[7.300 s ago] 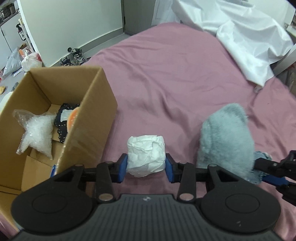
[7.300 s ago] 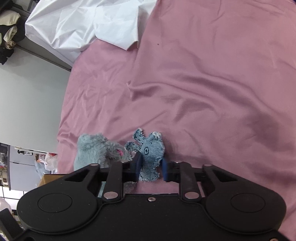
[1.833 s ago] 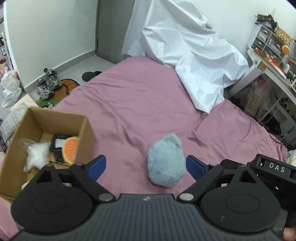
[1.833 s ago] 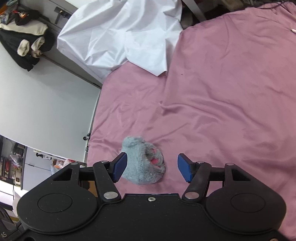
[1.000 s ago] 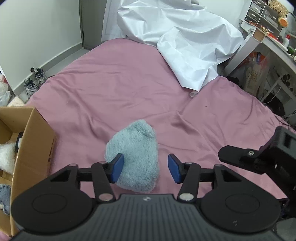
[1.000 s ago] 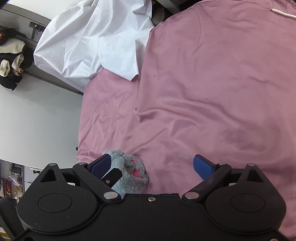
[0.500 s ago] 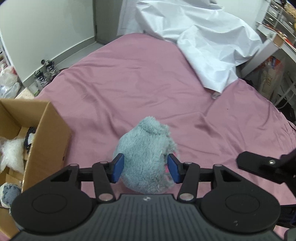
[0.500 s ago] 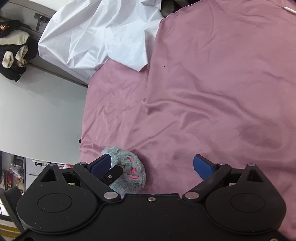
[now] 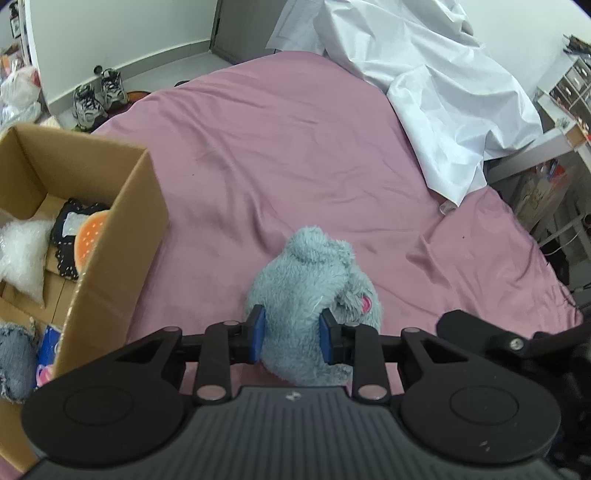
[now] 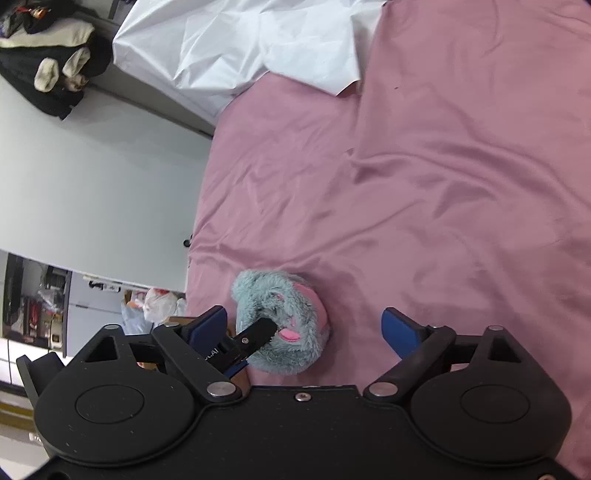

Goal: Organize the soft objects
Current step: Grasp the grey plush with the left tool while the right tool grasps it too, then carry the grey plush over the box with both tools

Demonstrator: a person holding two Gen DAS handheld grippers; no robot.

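Left gripper (image 9: pixel 291 334) jaws clamped on upright grey plush (image 9: pixel 314 291), long axis away; right gripper (image 10: pixel 304 330) jaws wide, empty.

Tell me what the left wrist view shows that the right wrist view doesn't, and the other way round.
Only the left wrist view shows the cardboard box with soft items inside, the shoes on the floor, and the left gripper shut on the grey plush toy. Only the right wrist view shows the right gripper open with nothing in it, the toy's pink underside, and dark clothes on the cabinet. Both share the toy, the pink bedsheet and the white sheet.
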